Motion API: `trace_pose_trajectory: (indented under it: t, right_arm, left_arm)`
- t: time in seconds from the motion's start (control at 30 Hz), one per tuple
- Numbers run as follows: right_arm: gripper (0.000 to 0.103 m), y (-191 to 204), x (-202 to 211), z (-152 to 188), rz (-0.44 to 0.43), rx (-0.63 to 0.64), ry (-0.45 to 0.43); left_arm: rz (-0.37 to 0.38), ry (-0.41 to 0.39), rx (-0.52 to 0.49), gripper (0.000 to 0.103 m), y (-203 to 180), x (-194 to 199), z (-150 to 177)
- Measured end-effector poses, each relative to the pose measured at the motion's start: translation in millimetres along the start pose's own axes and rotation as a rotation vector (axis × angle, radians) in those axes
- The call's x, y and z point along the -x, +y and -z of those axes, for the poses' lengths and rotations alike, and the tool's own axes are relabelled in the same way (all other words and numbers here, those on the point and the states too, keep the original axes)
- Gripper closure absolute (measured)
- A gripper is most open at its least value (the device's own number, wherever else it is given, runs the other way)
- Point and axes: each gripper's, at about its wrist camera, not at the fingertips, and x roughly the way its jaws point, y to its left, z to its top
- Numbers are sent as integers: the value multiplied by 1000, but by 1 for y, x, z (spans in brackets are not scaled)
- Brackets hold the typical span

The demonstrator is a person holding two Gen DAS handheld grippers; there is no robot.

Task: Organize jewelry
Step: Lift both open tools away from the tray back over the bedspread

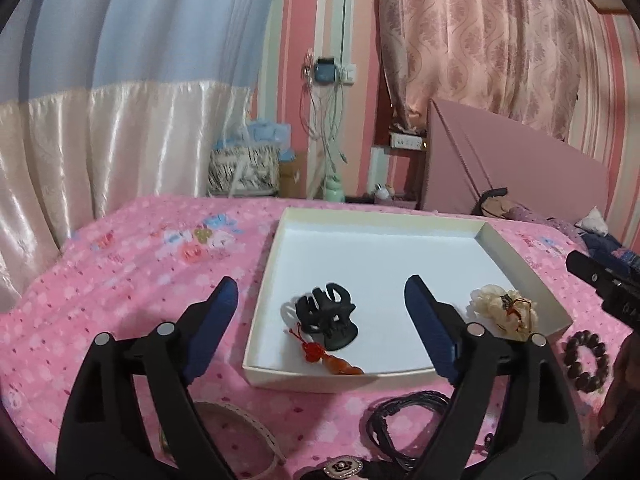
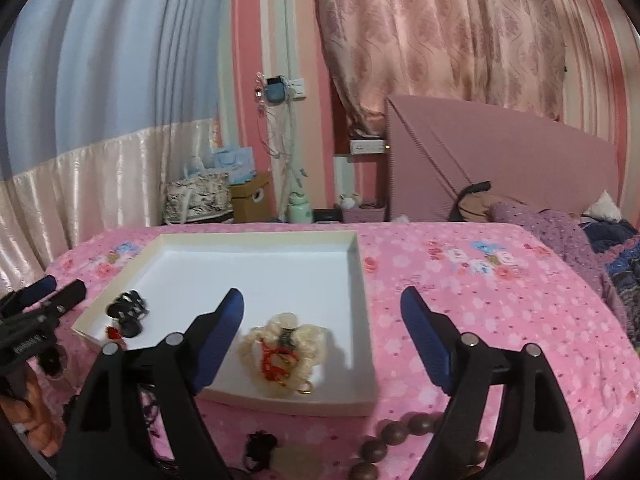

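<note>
Partly cut off: bead bracelet (image 2: 404, 444) behind right gripper (image 2: 322, 300).

Black braided cord coil (image 1: 404, 412) partly hidden behind the left gripper's right finger (image 1: 430, 326). Pale studded band (image 1: 248, 432) and black flower-faced brooch (image 1: 344, 470) below the fingers, cut by bottom edge. Brown wooden bead bracelet (image 2: 400, 438) half hidden by the right gripper's right finger (image 2: 426, 338). Small black tassel (image 2: 260, 446) blurred.

The right gripper (image 2: 322, 306) is held open above the tray (image 2: 256, 238); a cream scrunchie (image 2: 280, 344) and a black clip (image 2: 128, 308) are seen inside.
</note>
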Motion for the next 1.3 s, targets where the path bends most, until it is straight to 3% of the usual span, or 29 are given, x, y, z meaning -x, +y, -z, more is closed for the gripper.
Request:
trace_pose_trajectory:
  t: [0.1,0.43,0.83,0.93,1.0,1.17,1.3]
  right_arm:
    - [20,4,-2,-2,-61,18,13]
    - [18,-12,1,-5,-18,-72,21]
    - [18,-12,-2,-5,-15,-71,43]
    - [18,-11,-2,-5,-6,-47,41]
    - [18,-9,-1,-5,8,-31,31]
    - [18,-6,-2,-2,25,6,47]
    - [18,4,5,-3,60,91,23]
  left_arm:
    - [13,-5,-16,17,-3,-1,4]
    - [25,4,12,14,6,-4,4]
    - [5,-21,12,14,7,3,-4]
    - [-4,-31,35,13,9,7,-12]
    - [-9,-33,41,5,9,11,-19]
    - [-31,-60,26,3,12,26,-26]
    - [-38,-35,9,3,15,39,-16]
